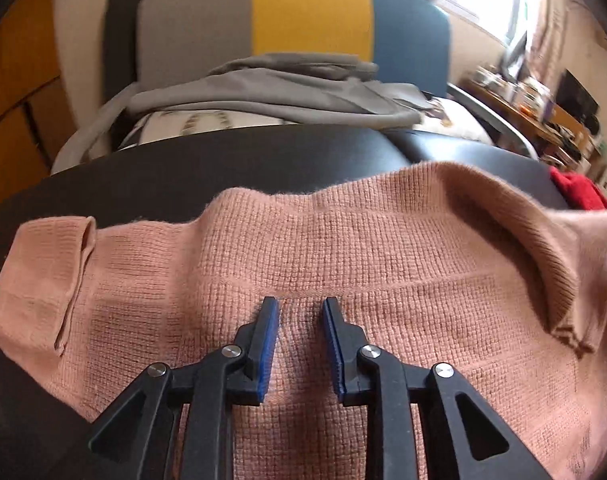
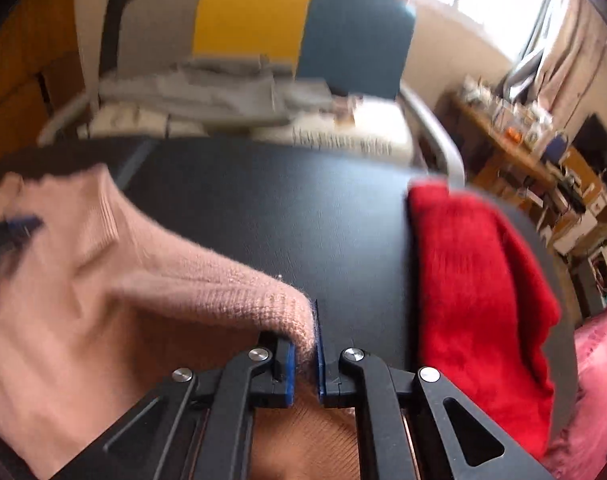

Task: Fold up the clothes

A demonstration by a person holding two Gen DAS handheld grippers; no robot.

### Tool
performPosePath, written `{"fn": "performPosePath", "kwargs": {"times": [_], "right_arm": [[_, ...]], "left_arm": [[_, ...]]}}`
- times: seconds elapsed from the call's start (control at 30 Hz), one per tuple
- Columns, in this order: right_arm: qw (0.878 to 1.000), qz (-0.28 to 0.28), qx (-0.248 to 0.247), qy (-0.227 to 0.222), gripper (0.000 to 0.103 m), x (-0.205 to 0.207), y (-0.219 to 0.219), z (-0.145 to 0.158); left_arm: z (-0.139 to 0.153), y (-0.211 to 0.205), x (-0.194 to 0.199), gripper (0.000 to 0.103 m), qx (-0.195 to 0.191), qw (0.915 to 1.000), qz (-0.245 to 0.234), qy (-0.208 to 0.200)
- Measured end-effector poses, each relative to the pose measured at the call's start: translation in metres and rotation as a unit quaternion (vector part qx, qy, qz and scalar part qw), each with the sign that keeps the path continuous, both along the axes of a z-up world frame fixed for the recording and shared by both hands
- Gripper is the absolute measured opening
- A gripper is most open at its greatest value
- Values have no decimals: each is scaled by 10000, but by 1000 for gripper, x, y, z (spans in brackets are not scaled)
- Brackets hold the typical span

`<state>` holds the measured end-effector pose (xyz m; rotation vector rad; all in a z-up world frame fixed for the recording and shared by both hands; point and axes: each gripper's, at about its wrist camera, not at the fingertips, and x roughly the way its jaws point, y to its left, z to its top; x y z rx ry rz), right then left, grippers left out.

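A pink knit sweater lies spread on the black table. My left gripper hovers over its middle, open, with the knit showing between the blue pads and nothing pinched. In the right wrist view my right gripper is shut on a bunched edge of the pink sweater, lifting it off the black table. The left gripper's blue tip shows at the far left of that view, blurred.
A folded red garment lies on the table's right side, its corner visible from the left. Behind the table stands a chair with grey, yellow and blue panels, holding grey clothes. A cluttered wooden shelf is at the right.
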<state>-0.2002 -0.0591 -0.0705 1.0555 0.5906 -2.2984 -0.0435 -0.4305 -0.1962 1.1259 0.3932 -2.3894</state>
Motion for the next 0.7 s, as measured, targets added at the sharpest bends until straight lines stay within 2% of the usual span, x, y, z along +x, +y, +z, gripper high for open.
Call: {"fn": "performPosePath", "kwargs": {"times": [0.1,0.23,0.27,0.3,0.4,0.5,0.6,0.63,0.7], "right_arm": [[9995,162,-230,150,8,0,-29,23],[9998,86,-104,171,8,-25,-79,17],[9999,32,-160,-2,8,-38,-91,12],[9983,-26,-373,-450,8,-56,-101,3],[9815,-178,-1032,-1604,9,-93,-111,-21],[9653,-335,-1538,-2084,13,-92,-78,-30],[9623,-598,-1691,-2046,15,-84,-21,-29],[9540,-737,-1905,-2192,21,-85,2,-32],[9343,-1180,-2271,-2482,21,-87,58,-40]], "left_arm": [[-2,-15,5,24,-7,9999,156,10],[-4,-35,12,24,-17,9993,363,24],[-4,-40,13,24,-19,9991,415,27],[-5,-45,15,24,-21,9989,467,30],[-6,-60,20,24,-28,9980,623,40],[-7,-71,23,24,-67,9972,743,31],[-6,-67,18,24,-234,9971,725,-64],[-6,-66,14,24,-292,9969,718,-103],[-6,-65,10,24,-395,9965,712,-172]]}}
